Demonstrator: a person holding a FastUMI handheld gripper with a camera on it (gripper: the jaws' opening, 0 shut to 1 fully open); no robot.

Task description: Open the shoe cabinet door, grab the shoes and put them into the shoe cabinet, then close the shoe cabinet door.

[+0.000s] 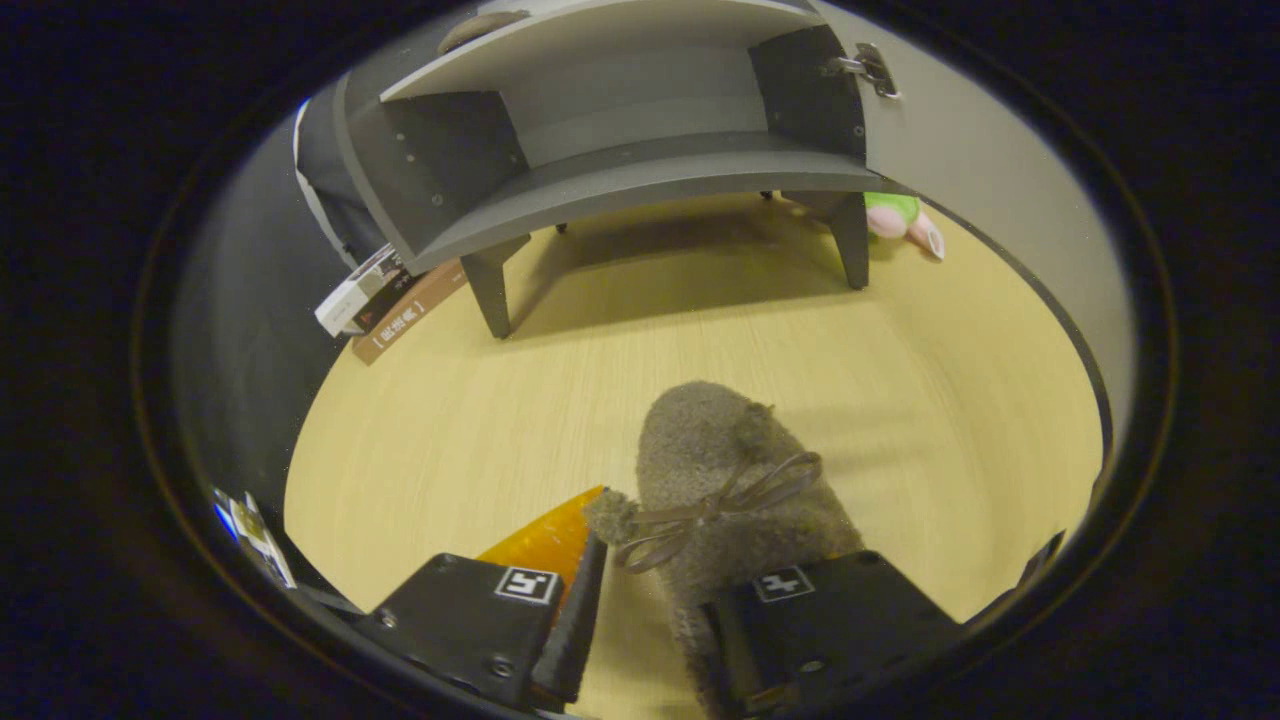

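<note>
The gripper (640, 610) holds the fuzzy grey shoe (735, 480) between its fingers, above the wooden floor (480, 430). The shoe cabinet (620, 180) stands open beyond. I judge the next move must carry the shoe onto its lower shelf.

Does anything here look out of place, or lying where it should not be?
Yes. A plush toy lies on the floor behind the open shoe cabinet's leg, and books lean askew against its other side. The gripper's jaws hold the fuzzy slipper; its bow hangs loose.
</note>
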